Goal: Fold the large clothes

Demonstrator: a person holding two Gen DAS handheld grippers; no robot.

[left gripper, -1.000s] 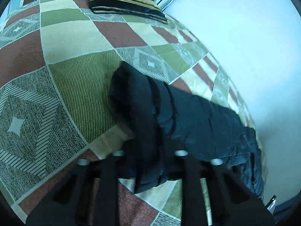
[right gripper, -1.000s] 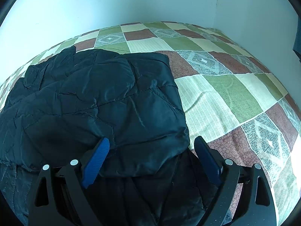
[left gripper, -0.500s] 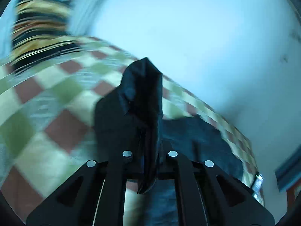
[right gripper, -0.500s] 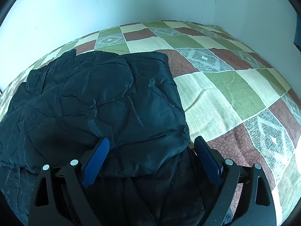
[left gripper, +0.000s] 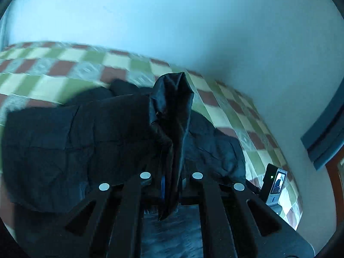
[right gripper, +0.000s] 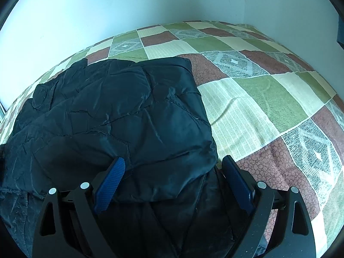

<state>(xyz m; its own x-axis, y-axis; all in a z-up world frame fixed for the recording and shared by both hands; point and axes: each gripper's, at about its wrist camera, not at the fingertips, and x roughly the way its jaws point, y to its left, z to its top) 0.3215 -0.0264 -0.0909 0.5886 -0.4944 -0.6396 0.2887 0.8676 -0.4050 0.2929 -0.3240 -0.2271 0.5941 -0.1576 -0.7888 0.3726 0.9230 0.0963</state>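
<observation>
A large dark quilted jacket point(right gripper: 120, 116) lies partly folded on a bed with a checked green, brown and cream cover point(right gripper: 258, 99). My left gripper point(left gripper: 172, 185) is shut on a fold of the jacket point(left gripper: 174, 111) and holds it lifted above the rest of the garment point(left gripper: 64, 142). My right gripper point(right gripper: 174, 172) is open, its blue-padded fingers point(right gripper: 111, 178) standing either side of the jacket's near corner, just above it.
White walls point(right gripper: 107, 6) border the bed at the back and right. In the left wrist view the other gripper's camera unit point(left gripper: 274, 185) shows at the right, near the bed's edge. Bare bed cover point(right gripper: 290, 129) lies right of the jacket.
My left gripper has lifted the gripped fold off the bed and swung right, over the jacket. My right gripper has stayed in place, still open.
</observation>
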